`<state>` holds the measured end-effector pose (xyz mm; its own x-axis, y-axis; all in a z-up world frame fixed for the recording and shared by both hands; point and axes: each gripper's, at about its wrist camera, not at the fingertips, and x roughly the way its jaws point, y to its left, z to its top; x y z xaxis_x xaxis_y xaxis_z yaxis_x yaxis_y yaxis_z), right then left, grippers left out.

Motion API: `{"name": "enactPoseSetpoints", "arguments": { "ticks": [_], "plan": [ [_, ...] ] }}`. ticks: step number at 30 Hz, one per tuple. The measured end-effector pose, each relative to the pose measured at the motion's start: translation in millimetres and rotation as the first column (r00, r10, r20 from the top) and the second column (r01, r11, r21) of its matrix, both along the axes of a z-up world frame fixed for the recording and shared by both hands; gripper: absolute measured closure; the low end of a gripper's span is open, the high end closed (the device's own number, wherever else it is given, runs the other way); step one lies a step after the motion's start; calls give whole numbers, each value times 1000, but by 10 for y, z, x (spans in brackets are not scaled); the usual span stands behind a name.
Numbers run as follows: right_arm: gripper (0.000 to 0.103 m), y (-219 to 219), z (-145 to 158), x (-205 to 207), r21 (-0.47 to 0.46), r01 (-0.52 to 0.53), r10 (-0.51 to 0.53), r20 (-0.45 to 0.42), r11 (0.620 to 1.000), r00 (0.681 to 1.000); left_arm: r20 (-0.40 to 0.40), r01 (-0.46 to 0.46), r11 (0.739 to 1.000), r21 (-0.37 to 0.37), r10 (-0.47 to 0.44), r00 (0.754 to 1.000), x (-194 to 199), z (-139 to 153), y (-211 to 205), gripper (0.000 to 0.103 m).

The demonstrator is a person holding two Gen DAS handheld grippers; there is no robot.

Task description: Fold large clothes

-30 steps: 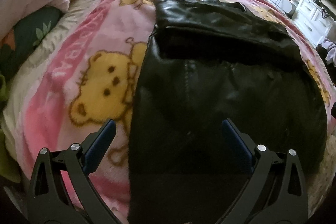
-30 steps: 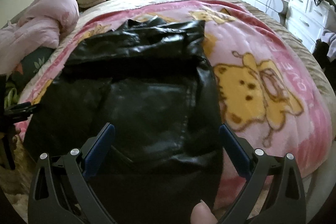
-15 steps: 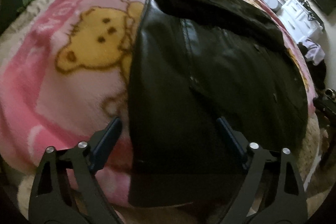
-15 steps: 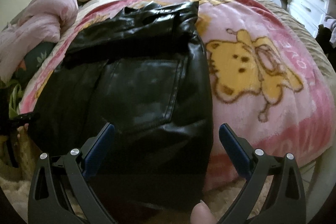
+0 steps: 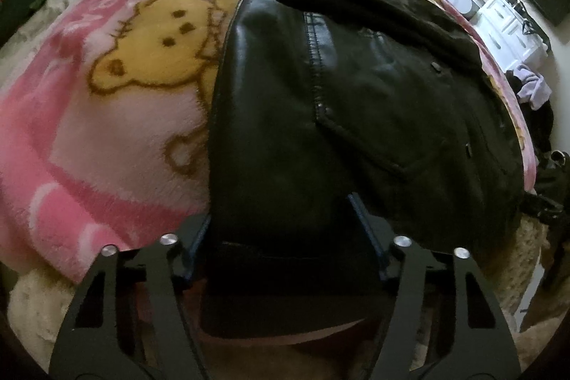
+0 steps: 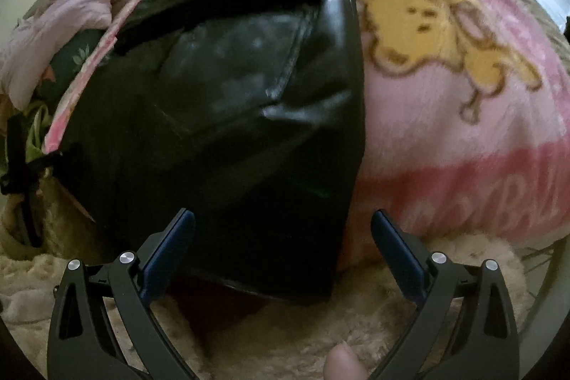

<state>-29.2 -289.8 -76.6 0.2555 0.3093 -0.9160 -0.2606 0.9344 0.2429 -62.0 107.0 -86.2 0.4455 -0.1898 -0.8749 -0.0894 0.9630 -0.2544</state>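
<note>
Currently the black leather garment [image 5: 356, 102] is lying spread on the pink bear-print blanket [image 5: 107, 116] covering the bed, its long axis running straight away from both hand-held grippers, with its near hem hanging over the bed edge directly ahead of them. A folded-over portion is lying across the far end.

The left hand-held gripper [image 5: 281, 230] is sitting at the hem's left corner. Its jaws are standing wide apart, with the hem passing between them; the left finger is lying just beside the garment's left edge, and the right finger appears to be resting against the leather. No clamping is evident.

The right hand-held gripper [image 6: 283, 241] is facing the hem's right corner [image 6: 313, 291], which is hanging just ahead of and between its fingers. Its jaws are likewise spread wide and are holding nothing. The operator's fingertip [image 6: 343, 362] is showing at the lower frame edge.

Judgement: both units are being positioned for a two-corner pickup of the hem, the left appearing nearer to contact. The coming move is depending on each pair of jaws closing on its own corner before the hem is carried away toward the far end.

A rumpled pink quilt [image 6: 71, 24] is lying beyond, to the left.
</note>
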Motion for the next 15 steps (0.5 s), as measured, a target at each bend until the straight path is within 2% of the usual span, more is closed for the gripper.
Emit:
{"name": "enactPoseSetpoints", "arguments": {
  "ticks": [1,2,4,5,6,7,8,11,15],
  "plan": [
    [16,16,-55,-2,-12,-6,6,-12,1000,1000,1,-13,1000,-9,13,1000,-17,6,19,51],
    [30,30,-91,-13,-3,-16,16,-20,1000,1000,2,-25,1000,-18,25,1000,-24,4,36,55],
    [43,58,-101,-54,4,-25,25,-15,1000,1000,7,-37,999,-24,38,999,-66,19,29,63],
    [55,70,-82,-76,-5,-36,36,-2,999,999,12,-37,999,-23,38,999,-89,28,26,70],
    [63,66,-35,-103,-9,-42,42,18,999,999,17,-37,999,-26,38,999,-107,46,18,78],
    [75,39,19,-118,12,-40,40,32,999,999,23,-35,999,-33,36,999,-116,70,16,81],
    [81,-4,62,-122,41,-38,37,40,998,999,32,-33,998,-46,35,999,-120,108,15,88],
    [86,-73,266,-147,128,-49,39,83,991,996,78,-30,997,-75,36,996,-137,296,36,96],
    [88,-199,570,-88,287,-49,8,145,957,989,158,-13,994,-106,30,987,-104,618,60,97]
  ]
}}
